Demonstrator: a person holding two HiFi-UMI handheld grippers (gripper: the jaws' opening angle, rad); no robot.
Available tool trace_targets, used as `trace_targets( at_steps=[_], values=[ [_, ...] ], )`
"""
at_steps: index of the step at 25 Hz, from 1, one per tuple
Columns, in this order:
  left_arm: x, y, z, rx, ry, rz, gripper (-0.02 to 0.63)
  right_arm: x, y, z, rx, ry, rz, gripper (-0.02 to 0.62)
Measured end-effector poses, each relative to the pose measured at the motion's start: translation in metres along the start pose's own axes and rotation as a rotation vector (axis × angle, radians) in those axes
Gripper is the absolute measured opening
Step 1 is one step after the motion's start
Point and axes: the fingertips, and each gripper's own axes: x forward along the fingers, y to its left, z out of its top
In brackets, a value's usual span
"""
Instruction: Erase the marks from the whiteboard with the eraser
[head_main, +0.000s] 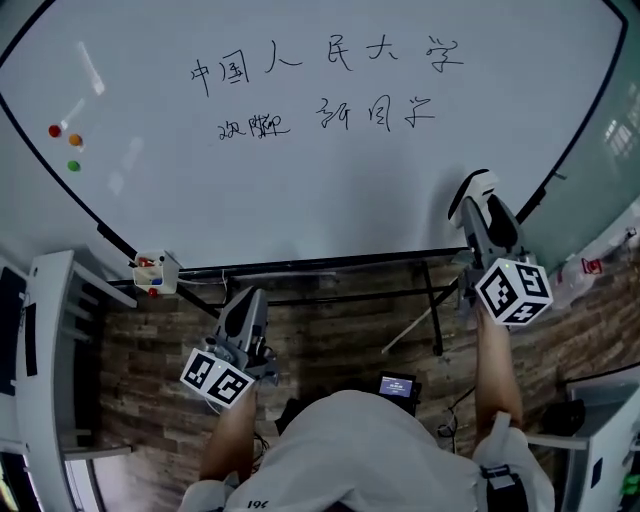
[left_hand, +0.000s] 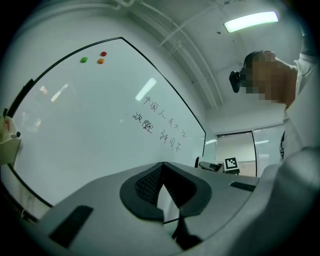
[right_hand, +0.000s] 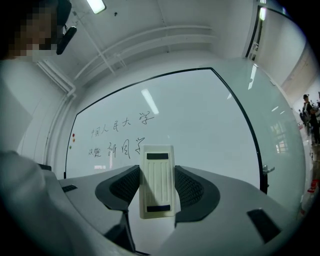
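A large whiteboard (head_main: 300, 190) stands in front of me with two rows of black handwritten marks (head_main: 325, 90) near its top middle. My right gripper (head_main: 478, 205) is raised before the board's lower right part and is shut on a white eraser (right_hand: 157, 182); the eraser (head_main: 481, 185) points at the board, below and right of the marks (right_hand: 120, 137). My left gripper (head_main: 245, 318) hangs low beneath the board's bottom edge, its jaws closed together with nothing between them. The marks (left_hand: 160, 122) show far off in the left gripper view.
Three coloured magnets (head_main: 65, 140) stick to the board's left side. A small white holder with markers (head_main: 153, 272) hangs at the lower left corner. The board's black stand frame (head_main: 330, 280) runs below, over a wood-pattern floor. White furniture (head_main: 50, 350) stands at left.
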Motion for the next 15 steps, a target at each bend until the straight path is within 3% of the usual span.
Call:
trace_targets(
  at_steps=[10,15],
  values=[
    [0.03,0.009,0.014,0.051,0.049,-0.046,0.006,0.046,-0.006,0.056,-0.111,-0.057,-0.025,0.238],
    [0.039,0.025,0.041,0.127,0.027,-0.032,0.036,0.066,-0.001,0.095,-0.173,-0.1,-0.057,0.238]
  ],
)
